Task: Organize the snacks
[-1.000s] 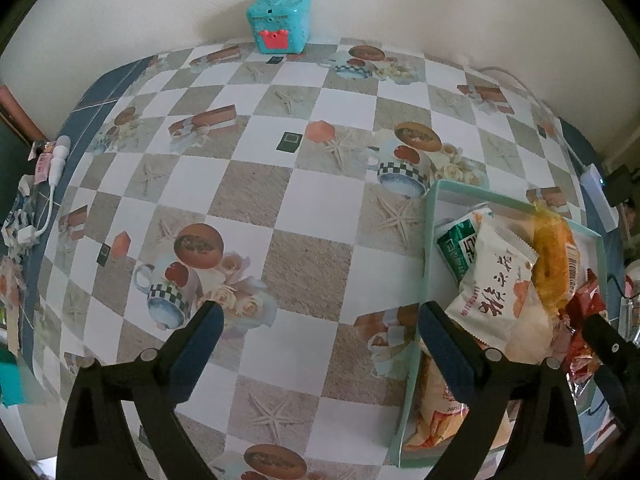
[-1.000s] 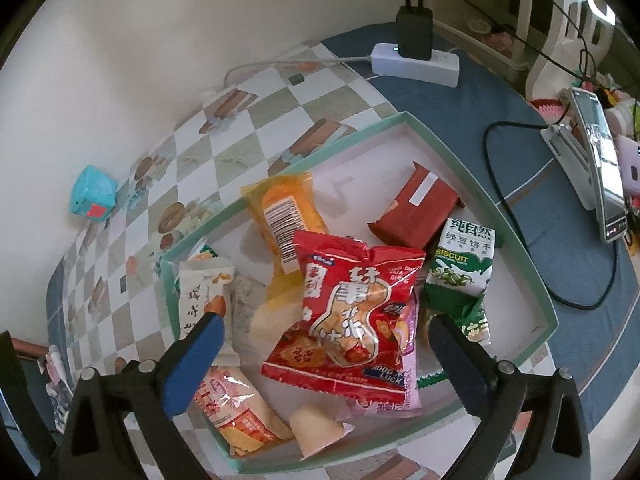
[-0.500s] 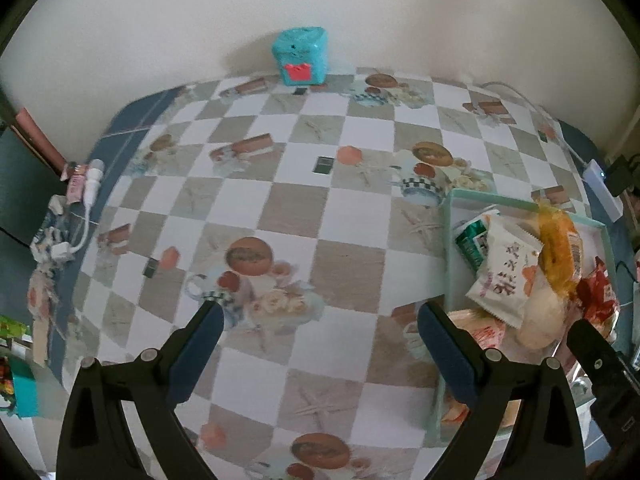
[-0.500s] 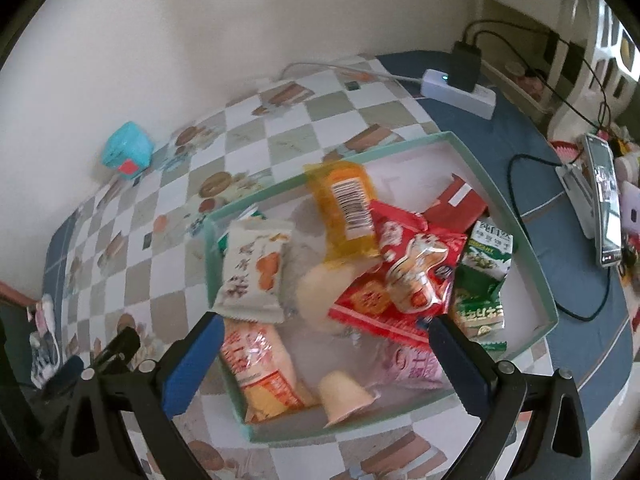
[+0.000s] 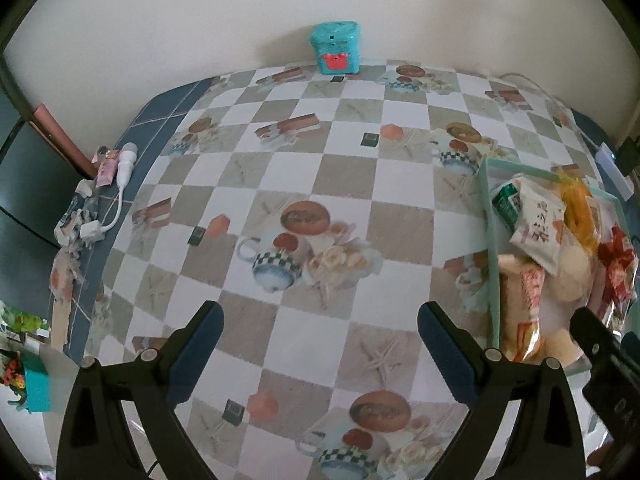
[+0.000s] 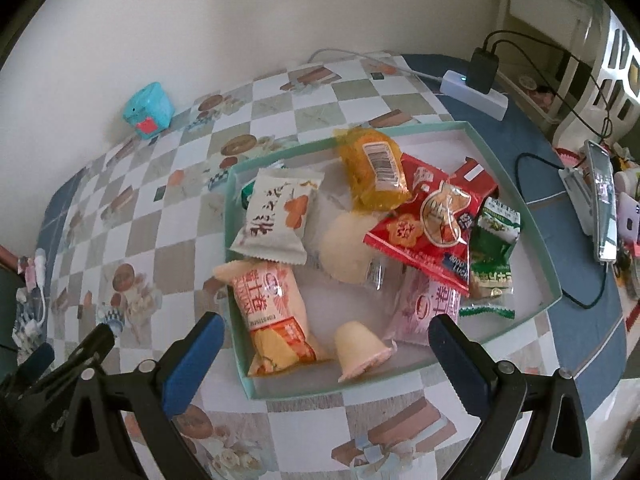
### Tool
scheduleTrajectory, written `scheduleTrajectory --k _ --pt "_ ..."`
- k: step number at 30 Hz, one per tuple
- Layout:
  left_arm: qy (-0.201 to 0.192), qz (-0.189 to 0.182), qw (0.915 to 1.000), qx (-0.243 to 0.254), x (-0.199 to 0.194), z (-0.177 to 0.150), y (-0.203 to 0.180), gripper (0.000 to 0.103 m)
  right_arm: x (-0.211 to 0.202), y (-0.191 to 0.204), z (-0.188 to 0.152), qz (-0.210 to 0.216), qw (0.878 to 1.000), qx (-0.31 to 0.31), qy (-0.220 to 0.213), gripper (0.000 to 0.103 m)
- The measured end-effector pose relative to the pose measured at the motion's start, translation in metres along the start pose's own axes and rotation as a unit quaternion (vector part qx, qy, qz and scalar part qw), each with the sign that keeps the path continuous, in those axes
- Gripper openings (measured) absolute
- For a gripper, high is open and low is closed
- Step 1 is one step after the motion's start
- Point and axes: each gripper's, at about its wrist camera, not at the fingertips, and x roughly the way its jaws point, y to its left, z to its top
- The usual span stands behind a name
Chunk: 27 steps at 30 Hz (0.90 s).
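A shallow teal-rimmed tray [image 6: 520,204] holds several snack packets: a white pack [image 6: 278,216], an orange-yellow one [image 6: 374,168], a red bag [image 6: 436,220], a green biscuit pack [image 6: 494,248], a pink-and-orange roll pack [image 6: 272,316] and a small jelly cup [image 6: 360,350]. My right gripper [image 6: 324,344] hangs open above the tray's near edge, holding nothing. In the left wrist view the tray [image 5: 489,216] lies at the right edge. My left gripper [image 5: 320,340] is open over the bare checkered tablecloth, well left of the tray.
A teal box [image 5: 335,48] stands at the wall. A white charger and small clutter [image 5: 108,200] lie at the table's left edge. A power strip with a black plug [image 6: 476,88], cables and a phone on a stand [image 6: 600,196] sit right of the tray.
Both grippers have pulled back and upward from the table, so more of the cloth and tray shows. The right view has swung left. No packet has been picked up.
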Motion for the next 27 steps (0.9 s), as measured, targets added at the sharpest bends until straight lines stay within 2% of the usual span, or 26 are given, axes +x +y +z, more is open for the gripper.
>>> scheduleTrajectory --k 15,27 --pt "-0.001 -0.009 0.9999 -0.011 -0.006 -0.027 0.022 0.098 -0.002 0.008 -0.02 -0.006 1.0 -0.017 0.002 0.103" --pt "0.001 -0.01 0.9999 -0.01 -0.005 -0.028 0.023 0.098 0.002 0.008 -0.02 -0.009 1.0 -0.019 0.006 0.103"
